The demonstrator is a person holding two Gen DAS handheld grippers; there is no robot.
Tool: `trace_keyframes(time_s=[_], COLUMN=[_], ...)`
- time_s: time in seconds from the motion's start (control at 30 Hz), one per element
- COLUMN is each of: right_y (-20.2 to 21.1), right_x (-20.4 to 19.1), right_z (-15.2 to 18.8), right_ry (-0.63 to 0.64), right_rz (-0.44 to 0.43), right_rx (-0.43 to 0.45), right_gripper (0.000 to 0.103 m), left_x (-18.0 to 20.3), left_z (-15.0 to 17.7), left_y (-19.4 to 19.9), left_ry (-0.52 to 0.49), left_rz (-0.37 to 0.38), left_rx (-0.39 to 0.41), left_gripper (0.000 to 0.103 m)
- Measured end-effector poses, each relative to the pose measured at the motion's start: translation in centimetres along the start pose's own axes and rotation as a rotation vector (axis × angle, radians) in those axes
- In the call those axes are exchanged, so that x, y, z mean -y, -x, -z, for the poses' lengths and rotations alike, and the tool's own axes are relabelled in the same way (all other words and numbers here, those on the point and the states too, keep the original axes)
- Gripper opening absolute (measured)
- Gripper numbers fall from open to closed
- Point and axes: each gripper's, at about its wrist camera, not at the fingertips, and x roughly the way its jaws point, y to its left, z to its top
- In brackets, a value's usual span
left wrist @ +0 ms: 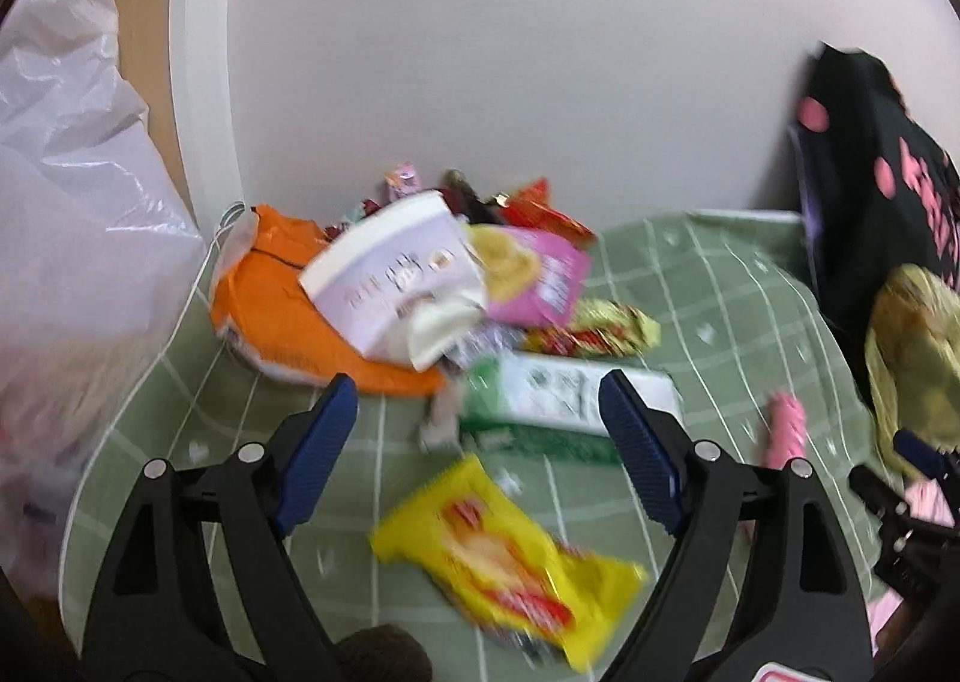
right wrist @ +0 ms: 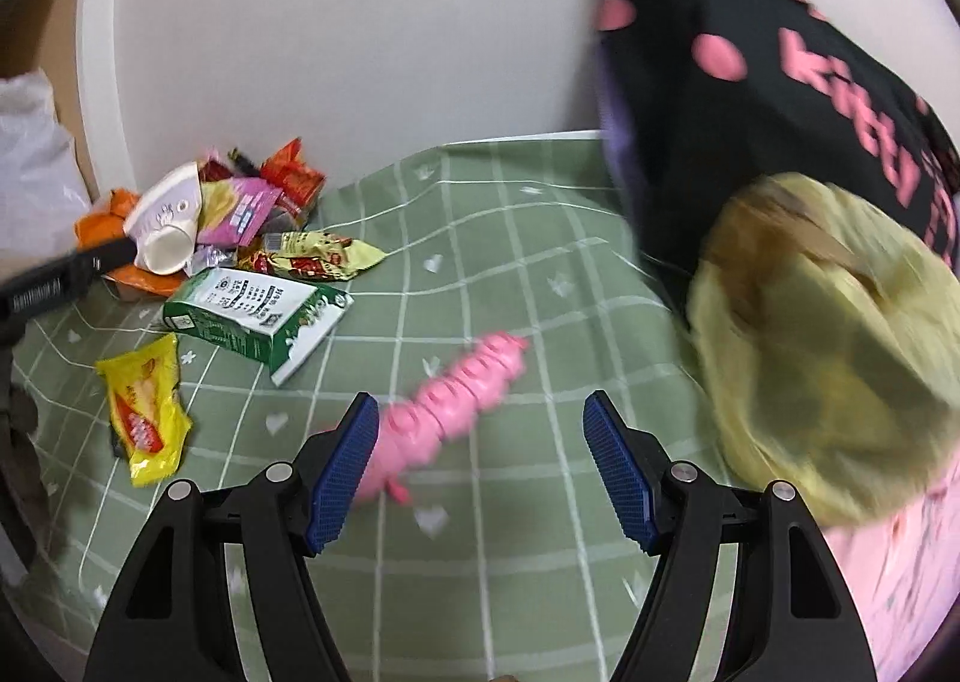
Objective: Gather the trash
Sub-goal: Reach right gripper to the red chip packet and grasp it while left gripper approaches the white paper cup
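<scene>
Left wrist view shows my left gripper (left wrist: 480, 442) and right gripper (right wrist: 480, 466) both gaping empty, wrappers (left wrist: 504, 550) still littering the tablecloth (left wrist: 720, 286) toward twelve o'clock, nothing collected yet.

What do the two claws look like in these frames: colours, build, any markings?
Both match. The left claw and right claw each have black plastic arms with cut-out slots and silver pivot pins, ending in dark blue ribbed pads. In the right wrist view the left claw's black body shows at the left edge with small white lettering, too blurred to read. No cables or sleeves show.
</scene>
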Motion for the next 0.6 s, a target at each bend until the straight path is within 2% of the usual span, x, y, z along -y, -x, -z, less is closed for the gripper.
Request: trace_keyframes(time_s=[0.17, 0.23, 0.4, 0.6], right_y=[-3.6, -5.0, -8.2, -13.6], right_x=[-2.5, -3.7, -5.9, -9.5], right_z=[-4.6, -6.6, -10.8, -14.7], right_ry=[0.044, 0.078, 0.173, 0.328], right_rz=[-0.062, -0.072, -0.147, -0.302], right_rx=[-0.014, -0.014, -0.007, 0.009], right_gripper=[0.064, 0.056, 0.055, 0.055], left_x=[-2.3, -2.7, -3.1, -3.3], left_z=[-2.4, -2.8, -3.8, -3.3], left_y=[-2.2, -2.6, -3.5, -4.3], left_ry=[0.095, 0.123, 0.137, 0.123], left_rz=[0.037, 0.04, -0.007, -0.02], left_rx=[0.015, 0.034, 0.053, -0.063], left_gripper=[0.079, 0.079, 0.079, 0.079])
